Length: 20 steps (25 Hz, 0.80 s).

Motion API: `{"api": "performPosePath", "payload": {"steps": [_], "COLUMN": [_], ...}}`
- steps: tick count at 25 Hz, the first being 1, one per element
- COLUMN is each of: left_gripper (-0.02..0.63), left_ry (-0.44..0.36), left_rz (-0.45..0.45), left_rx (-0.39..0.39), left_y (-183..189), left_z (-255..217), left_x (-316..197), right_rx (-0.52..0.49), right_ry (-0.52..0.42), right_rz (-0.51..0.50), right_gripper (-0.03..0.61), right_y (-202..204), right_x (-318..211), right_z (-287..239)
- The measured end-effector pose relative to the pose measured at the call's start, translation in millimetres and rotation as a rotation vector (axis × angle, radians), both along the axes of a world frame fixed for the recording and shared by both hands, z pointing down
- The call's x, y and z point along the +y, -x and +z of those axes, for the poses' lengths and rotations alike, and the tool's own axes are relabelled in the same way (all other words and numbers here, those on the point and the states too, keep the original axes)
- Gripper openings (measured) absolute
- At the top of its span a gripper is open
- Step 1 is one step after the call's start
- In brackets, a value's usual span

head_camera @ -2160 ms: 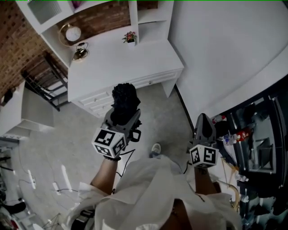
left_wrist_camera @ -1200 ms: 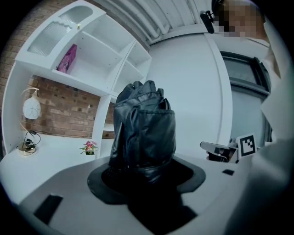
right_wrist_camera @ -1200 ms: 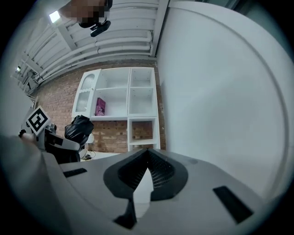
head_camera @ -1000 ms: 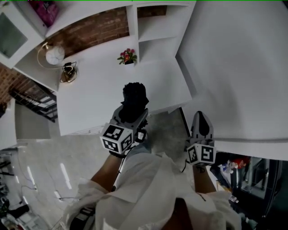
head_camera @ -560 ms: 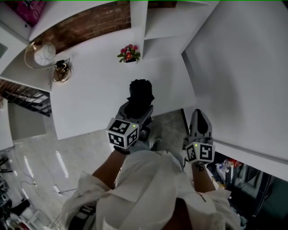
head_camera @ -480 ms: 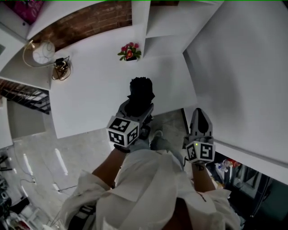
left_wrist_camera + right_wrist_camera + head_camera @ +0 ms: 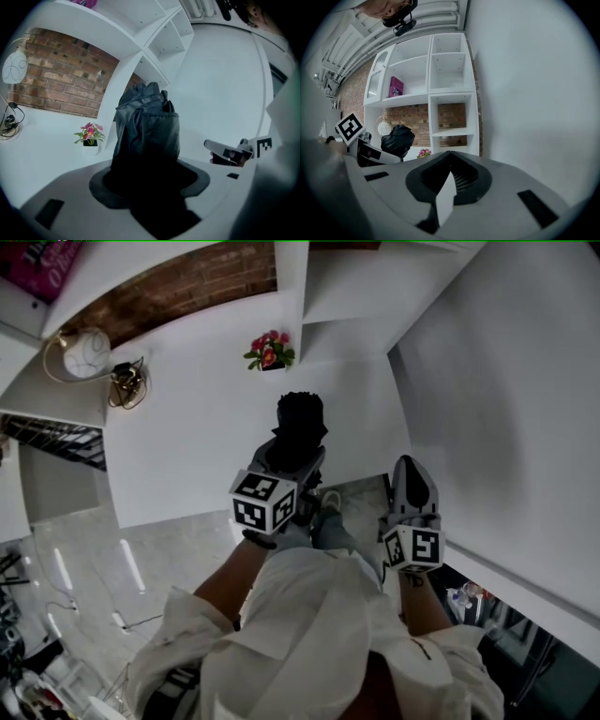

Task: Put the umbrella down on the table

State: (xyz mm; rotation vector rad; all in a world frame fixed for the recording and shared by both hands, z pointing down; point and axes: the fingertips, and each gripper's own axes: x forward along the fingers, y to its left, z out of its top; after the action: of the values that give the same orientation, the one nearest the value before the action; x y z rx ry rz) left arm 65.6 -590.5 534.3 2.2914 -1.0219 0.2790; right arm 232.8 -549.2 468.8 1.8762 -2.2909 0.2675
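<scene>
one folded black umbrella, one left gripper, one right gripper, one potted flower at twelve o'clock, one white table.

head view: steeply down over table | left, right gripper views: near-level, toward shelves | shared: flower pot

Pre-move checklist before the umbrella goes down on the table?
1. Grip: ok. The left hand-held gripper is clamped on the folded umbrella.
2. Position: ok. The umbrella is over the table.
3. Landing spot: ok. The tabletop by the umbrella is bare, and the flower pot stands farther back, apart.
4. Right hand-held gripper: ok. It is shut, empty and off to the side.
5. Height above the tabletop: cannot tell.
</scene>
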Motion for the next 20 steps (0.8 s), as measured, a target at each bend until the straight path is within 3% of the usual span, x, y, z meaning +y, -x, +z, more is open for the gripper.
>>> {"api": "performPosePath", "payload": {"steps": [9, 20], "left_gripper": [0.27, 0.27], "left_ry": [0.034, 0.173], "left_rz": [-0.021, -0.034], "left_rx": [-0.04, -0.077], "left_y": [-22, -40], "left_z": [12, 69], "left_x": [-20, -47], "right_rx": [-0.035, -0.042], "right_ry": [0.013, 0.05], "right_rz": [-0.064, -0.097], "right_gripper": [0.018, 0.018], "right_y": [-9, -17], "right_x": [-28, -43], "right_z": [15, 36]}}
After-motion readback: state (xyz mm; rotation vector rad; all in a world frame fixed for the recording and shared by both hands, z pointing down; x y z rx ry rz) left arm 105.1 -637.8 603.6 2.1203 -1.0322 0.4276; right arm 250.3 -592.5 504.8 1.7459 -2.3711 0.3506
